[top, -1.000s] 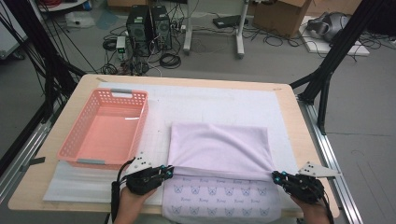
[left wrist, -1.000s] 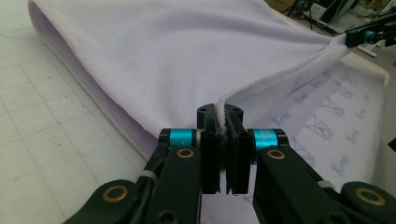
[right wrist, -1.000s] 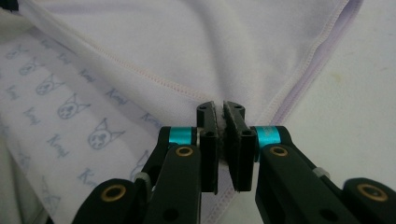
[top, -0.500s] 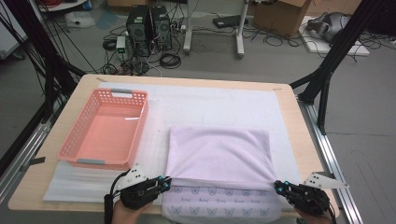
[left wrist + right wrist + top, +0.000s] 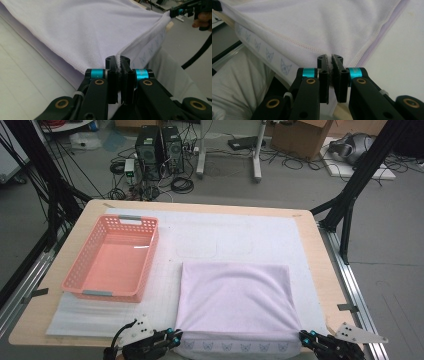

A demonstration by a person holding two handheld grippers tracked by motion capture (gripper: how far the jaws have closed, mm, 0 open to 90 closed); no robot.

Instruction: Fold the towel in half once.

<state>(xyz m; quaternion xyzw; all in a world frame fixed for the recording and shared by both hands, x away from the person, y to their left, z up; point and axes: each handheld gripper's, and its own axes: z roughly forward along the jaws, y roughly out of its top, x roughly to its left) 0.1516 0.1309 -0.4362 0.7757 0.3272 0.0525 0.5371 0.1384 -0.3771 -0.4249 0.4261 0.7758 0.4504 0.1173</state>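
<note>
From above I see a wooden table (image 5: 320, 270) under white padding, cables on the floor beyond; my lilac towel (image 5: 235, 300) lies beside the pink basket (image 5: 112, 257). Left gripper (image 5: 118, 62) pinches its near corner. Right gripper (image 5: 329, 61) clamps the other corner.

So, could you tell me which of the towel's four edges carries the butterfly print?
The near edge of the towel, the one stretched between the left gripper and right gripper; the other three edges are plain lilac.
</note>
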